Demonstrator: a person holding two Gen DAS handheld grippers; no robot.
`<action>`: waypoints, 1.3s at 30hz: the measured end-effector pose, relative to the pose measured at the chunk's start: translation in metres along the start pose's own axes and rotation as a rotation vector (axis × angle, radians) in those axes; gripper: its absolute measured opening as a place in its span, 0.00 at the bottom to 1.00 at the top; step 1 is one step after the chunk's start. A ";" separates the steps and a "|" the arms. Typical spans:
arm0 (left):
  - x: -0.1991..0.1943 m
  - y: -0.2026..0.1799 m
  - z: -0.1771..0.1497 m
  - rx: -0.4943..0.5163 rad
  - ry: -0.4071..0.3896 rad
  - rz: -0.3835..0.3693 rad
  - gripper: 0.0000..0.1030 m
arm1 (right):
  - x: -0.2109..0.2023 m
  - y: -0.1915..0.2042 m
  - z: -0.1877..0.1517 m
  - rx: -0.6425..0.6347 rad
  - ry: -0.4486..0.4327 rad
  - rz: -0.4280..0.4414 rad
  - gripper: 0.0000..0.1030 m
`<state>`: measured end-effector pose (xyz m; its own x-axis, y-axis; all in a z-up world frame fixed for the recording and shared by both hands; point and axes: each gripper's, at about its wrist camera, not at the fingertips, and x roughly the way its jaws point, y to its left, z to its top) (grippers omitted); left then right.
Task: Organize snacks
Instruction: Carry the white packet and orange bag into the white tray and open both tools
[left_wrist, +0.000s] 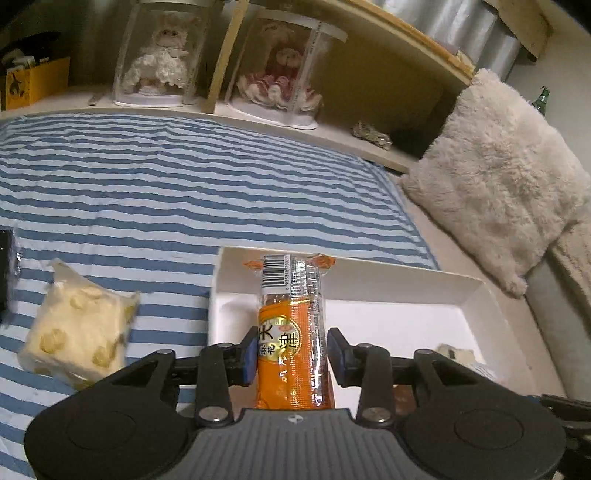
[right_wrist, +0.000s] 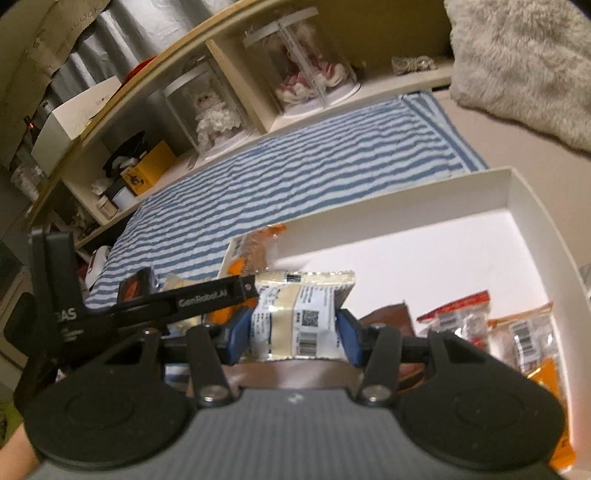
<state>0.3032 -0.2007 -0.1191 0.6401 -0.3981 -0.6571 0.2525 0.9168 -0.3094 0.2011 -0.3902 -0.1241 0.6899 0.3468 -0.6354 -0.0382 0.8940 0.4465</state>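
My left gripper (left_wrist: 291, 355) is shut on a long orange snack packet (left_wrist: 291, 332) with a barcode at its far end, held over the left end of a white tray (left_wrist: 480, 291). A pale yellow wrapped cake (left_wrist: 77, 328) lies on the striped sheet to the left of it. My right gripper (right_wrist: 291, 332) is shut on a white and cream snack packet (right_wrist: 301, 317) with barcodes, held over the same white tray (right_wrist: 517, 192). The left gripper's black body (right_wrist: 147, 299) and its orange packet (right_wrist: 251, 251) show at that view's left.
Several packets, red-topped (right_wrist: 458, 314) and orange (right_wrist: 532, 339), lie in the tray's right part with a brown item (right_wrist: 388, 314). The blue-striped sheet (left_wrist: 184, 184) stretches ahead. Boxed dolls (left_wrist: 159, 62) stand on a shelf behind. A fluffy cushion (left_wrist: 498, 177) sits right. A dark packet (left_wrist: 7, 266) lies far left.
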 end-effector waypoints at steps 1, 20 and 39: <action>0.000 0.003 0.000 -0.004 0.006 -0.004 0.44 | 0.002 0.000 0.000 0.004 0.010 0.005 0.55; -0.037 0.001 0.002 0.068 0.037 -0.033 0.53 | 0.050 -0.023 -0.010 0.115 0.173 -0.047 0.55; -0.058 -0.004 -0.008 0.110 0.071 0.014 0.73 | 0.018 -0.003 -0.004 0.005 0.065 -0.129 0.81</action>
<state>0.2591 -0.1818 -0.0850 0.5918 -0.3833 -0.7091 0.3245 0.9186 -0.2258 0.2105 -0.3852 -0.1396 0.6404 0.2471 -0.7272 0.0516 0.9308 0.3618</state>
